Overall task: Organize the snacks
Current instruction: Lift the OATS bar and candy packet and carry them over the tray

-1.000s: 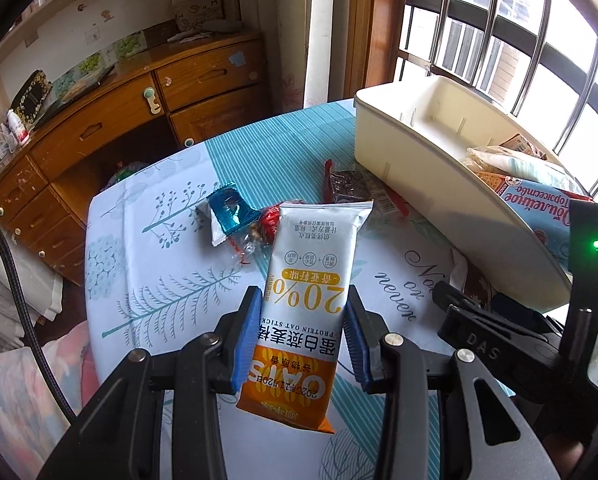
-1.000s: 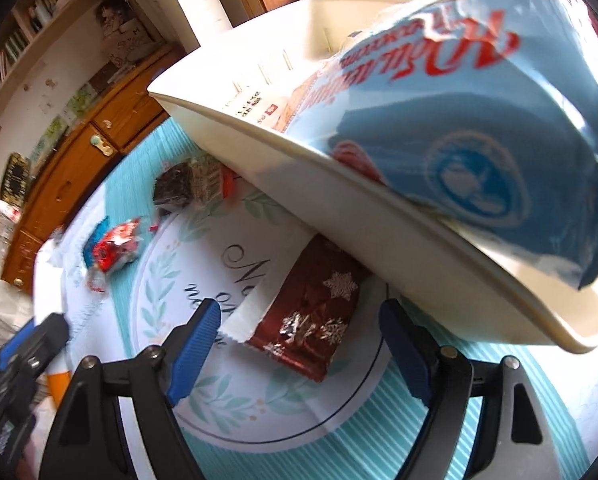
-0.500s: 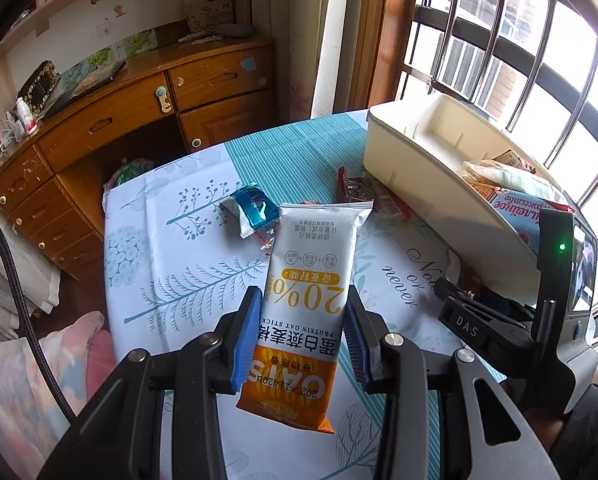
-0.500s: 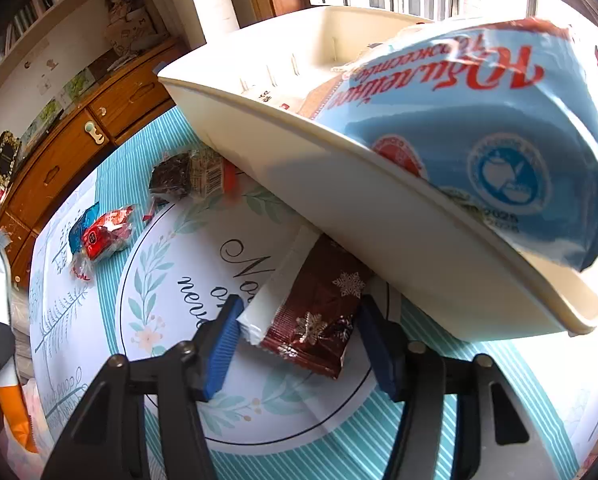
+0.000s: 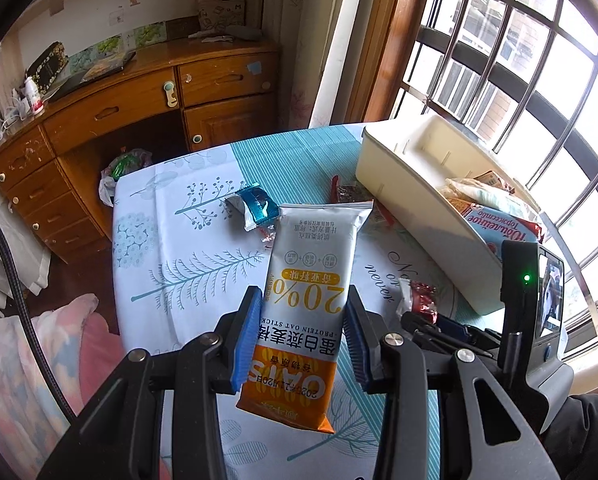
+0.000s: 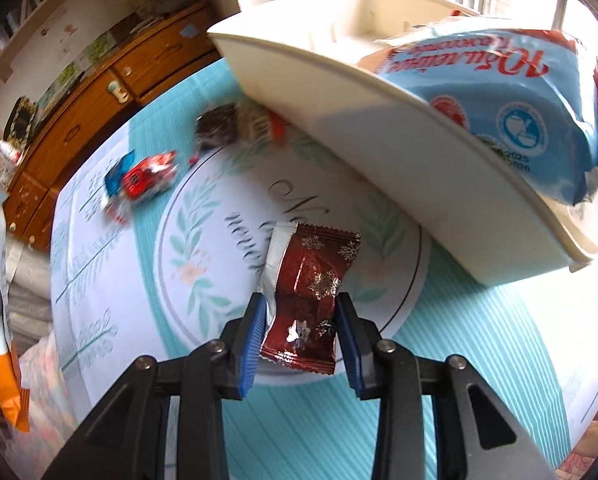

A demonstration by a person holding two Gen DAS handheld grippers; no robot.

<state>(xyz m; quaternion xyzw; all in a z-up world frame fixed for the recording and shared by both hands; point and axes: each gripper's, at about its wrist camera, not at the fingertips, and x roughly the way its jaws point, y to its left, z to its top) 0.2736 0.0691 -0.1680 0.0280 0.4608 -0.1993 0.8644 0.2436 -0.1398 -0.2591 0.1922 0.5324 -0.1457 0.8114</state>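
**Both grippers loaded beside the cream bin**

Left gripper (image 5: pixel 304 338): blue pads clamped on the flanks of a white-and-orange oat stick pack (image 5: pixel 307 312). Pack is clear of the tablecloth (image 5: pixel 187 248), orange end toward the camera, white end pointing at the cream bin (image 5: pixel 415 200).

Right gripper (image 6: pixel 301 338): jaws closing, blue pads pressing the sides of a dark red snowflake wrapper (image 6: pixel 309 296), which buckles at the pinch. Wrapper sits just in front of the bin's near wall (image 6: pixel 383 148), lifted off the printed circle on the cloth.

In the bin: a blue biscuit bag (image 6: pixel 511 96) at the near end, paler packets behind it. Far end bare.

Loose on the cloth, away from the bin: blue foil sweet (image 5: pixel 255 208), red sweet (image 6: pixel 147 174). A dark wrapped snack (image 6: pixel 235 124) lies against the bin's foot.
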